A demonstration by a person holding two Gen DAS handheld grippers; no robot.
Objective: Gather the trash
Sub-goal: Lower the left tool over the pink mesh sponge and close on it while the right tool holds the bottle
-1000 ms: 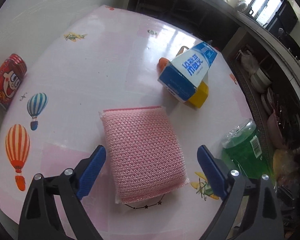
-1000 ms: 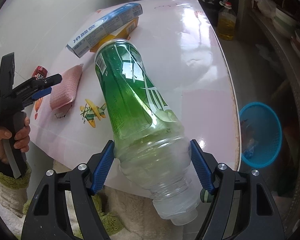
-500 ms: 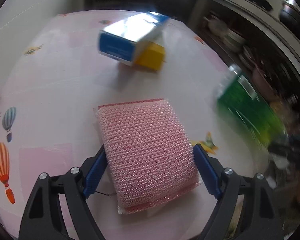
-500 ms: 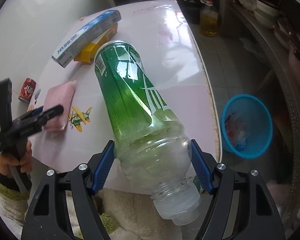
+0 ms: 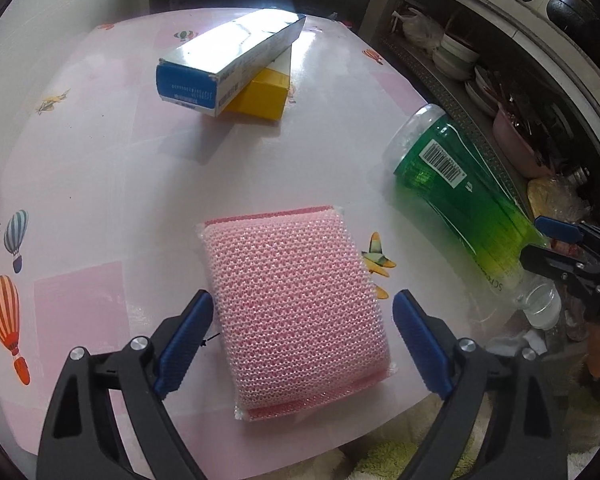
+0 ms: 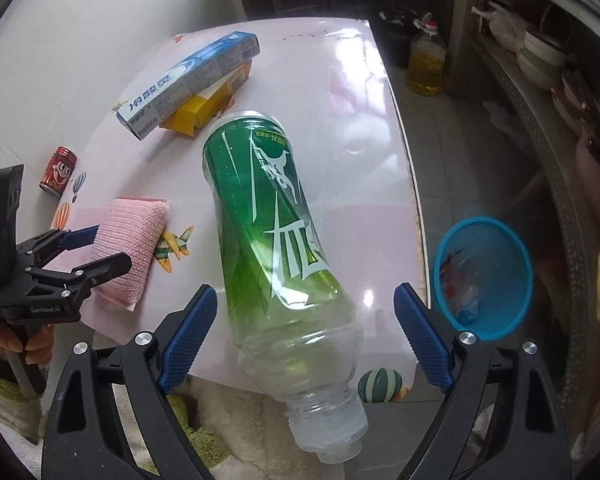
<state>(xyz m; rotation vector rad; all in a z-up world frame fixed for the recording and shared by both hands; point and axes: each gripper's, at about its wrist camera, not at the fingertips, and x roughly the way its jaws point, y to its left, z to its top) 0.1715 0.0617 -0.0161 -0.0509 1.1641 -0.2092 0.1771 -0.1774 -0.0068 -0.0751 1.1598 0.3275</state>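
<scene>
A green plastic bottle (image 6: 272, 240) lies tilted on the pink table (image 5: 100, 168), its clear neck past the near edge. My right gripper (image 6: 304, 336) straddles its lower part; the jaws are opening and both blue pads stand clear of the bottle. A pink mesh sponge (image 5: 296, 308) lies flat near the table's front edge. My left gripper (image 5: 303, 342) points down over it, jaws opening, with the sponge between the pads; the right pad shows a gap, the left one sits close to the sponge's edge. A blue round basket (image 6: 484, 280) with some trash stands on the floor to the right.
A blue toothpaste box (image 5: 228, 68) rests on a yellow box (image 5: 262, 98) at the table's far side. A red can (image 6: 59, 172) lies at the left edge. On the floor stands an oil bottle (image 6: 426, 64); shelves with bowls (image 5: 456, 60) run along the right.
The right gripper's pads, earlier pressed on the bottle, have spread off it. The left gripper has rolled and moved in over the sponge, narrowed a little, then widened again.
</scene>
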